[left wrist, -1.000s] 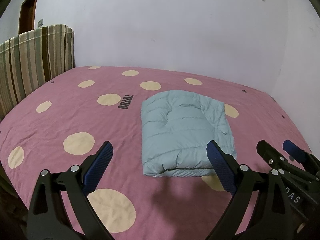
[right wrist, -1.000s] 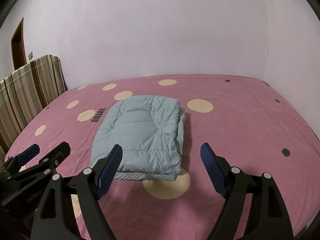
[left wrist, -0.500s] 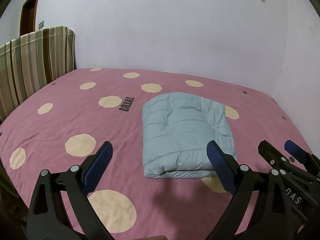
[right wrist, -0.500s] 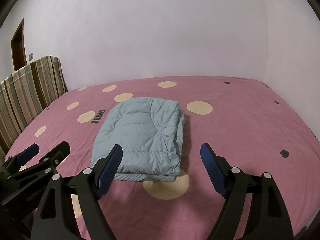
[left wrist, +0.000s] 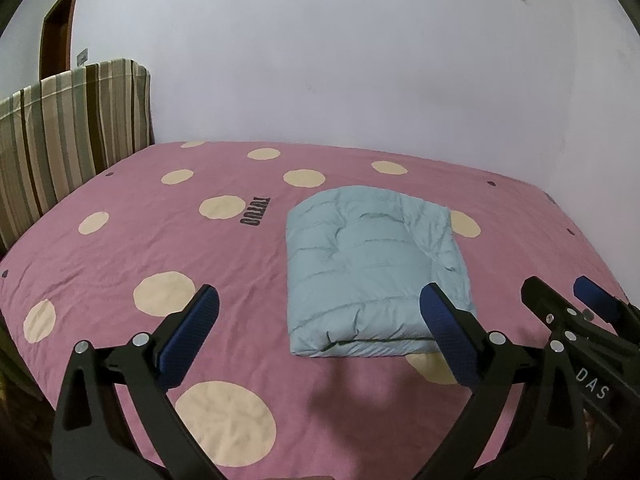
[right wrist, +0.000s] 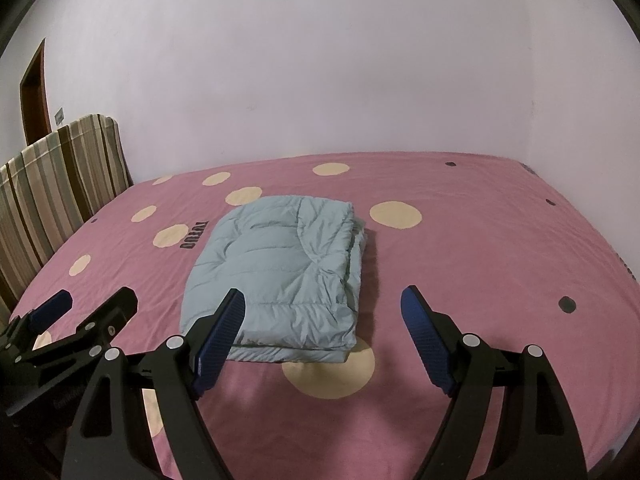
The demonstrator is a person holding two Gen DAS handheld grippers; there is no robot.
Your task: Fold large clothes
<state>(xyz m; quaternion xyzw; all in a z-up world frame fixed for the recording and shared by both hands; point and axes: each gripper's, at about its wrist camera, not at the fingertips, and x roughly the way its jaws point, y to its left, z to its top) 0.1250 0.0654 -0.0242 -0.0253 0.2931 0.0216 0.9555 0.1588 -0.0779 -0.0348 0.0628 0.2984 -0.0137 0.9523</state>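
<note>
Lying folded into a thick rectangle on the pink spotted bed (left wrist: pixel 120 264), the pale blue quilted jacket (left wrist: pixel 368 272) sat just right of the dark lettering (left wrist: pixel 255 212) printed on the sheet, its near folded edge facing both tongs. It looked soft, puffy and light, likely to spring open if let go, with a slick shell, so I judged the firm near fold the best place to take hold, pinching through all layers. The left tongs (left wrist: pixel 320 332) hovered short of that near edge, the jaws opening wide with nothing between them. The right tongs (right wrist: pixel 322 338) hung beside them, spread fairly wide and empty. Both tilted down toward the jacket; whether its far side was tucked neatly I could not tell.
</note>
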